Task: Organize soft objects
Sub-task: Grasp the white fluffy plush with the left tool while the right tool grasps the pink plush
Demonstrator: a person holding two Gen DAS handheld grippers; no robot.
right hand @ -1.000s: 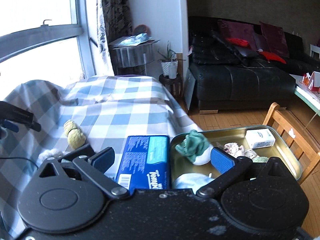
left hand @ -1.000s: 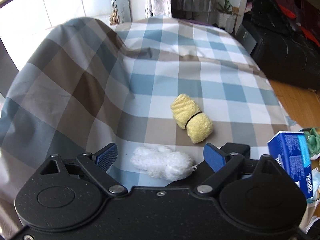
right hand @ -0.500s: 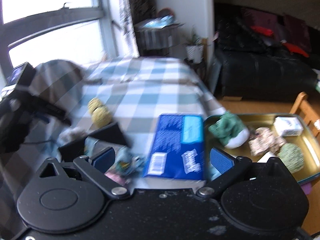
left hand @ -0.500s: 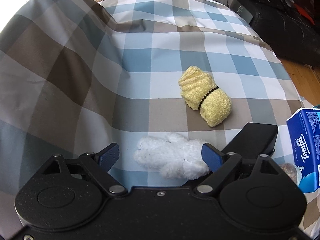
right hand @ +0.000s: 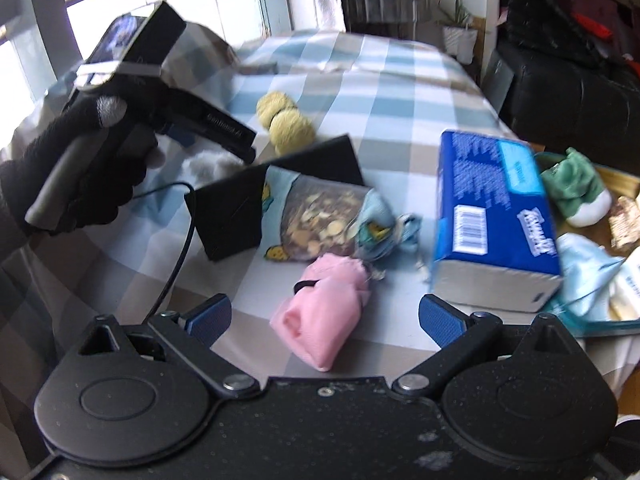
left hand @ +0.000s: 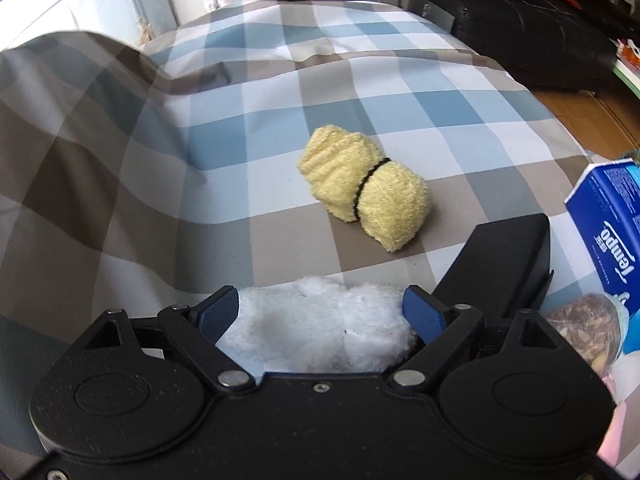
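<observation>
With my left gripper (left hand: 320,316) spread around the white plush (left hand: 316,332), not pinching, I'm risking snagging the checked cloth (left hand: 224,128) beneath it.

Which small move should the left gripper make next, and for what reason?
Probably close the left gripper gently: the white fluffy toy already lies between its open blue pads, which do not seem to press it yet.

Blue, brown and white checked cloth (left hand: 120,184); pale yellow towel roll (left hand: 364,196), black-banded, twelve o'clock of white fluffy toy (left hand: 316,332); pink pouch (right hand: 324,312).
</observation>
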